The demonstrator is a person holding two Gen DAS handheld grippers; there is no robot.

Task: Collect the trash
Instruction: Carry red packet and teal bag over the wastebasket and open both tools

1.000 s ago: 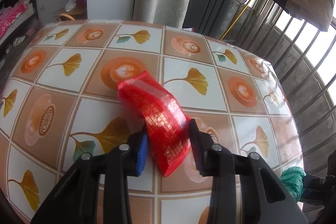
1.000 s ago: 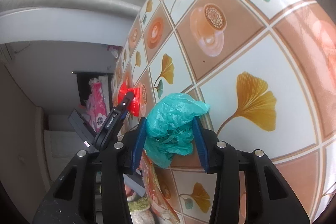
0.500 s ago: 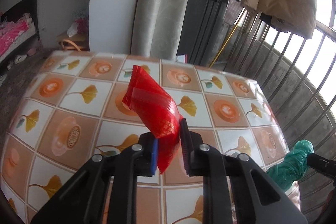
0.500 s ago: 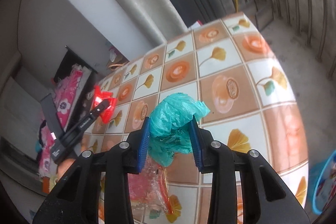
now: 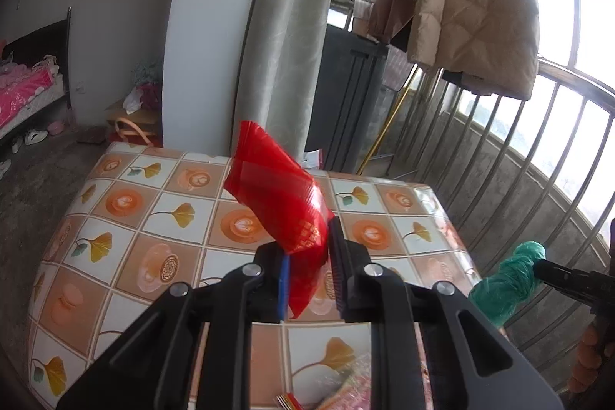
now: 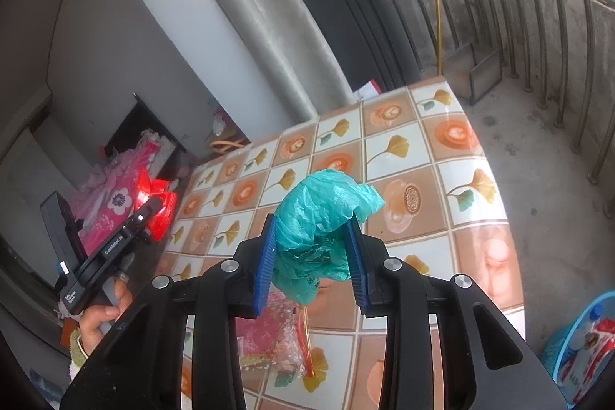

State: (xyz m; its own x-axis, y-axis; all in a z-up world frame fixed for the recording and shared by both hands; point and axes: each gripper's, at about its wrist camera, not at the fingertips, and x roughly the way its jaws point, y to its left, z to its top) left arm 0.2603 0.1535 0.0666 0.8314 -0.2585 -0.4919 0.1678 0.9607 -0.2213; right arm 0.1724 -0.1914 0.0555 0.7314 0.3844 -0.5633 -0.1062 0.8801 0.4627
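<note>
Holding red wrapper point(image 5: 284, 202) in left tongs point(image 5: 307, 279), green bag point(image 6: 323, 218) in right tongs point(image 6: 313, 260); keep firm, carry clear of counter point(image 6: 472, 156) toward blue basket point(image 6: 553, 344).

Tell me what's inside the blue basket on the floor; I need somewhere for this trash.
The blue basket already holds red-and-white wrappers. Its bottom and far side are cut off.

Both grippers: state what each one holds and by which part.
The left gripper pinches a red wrapper by its lower end. The right gripper clamps a crumpled teal plastic bag around its bunched middle. Both are lifted clear of the table.
</note>
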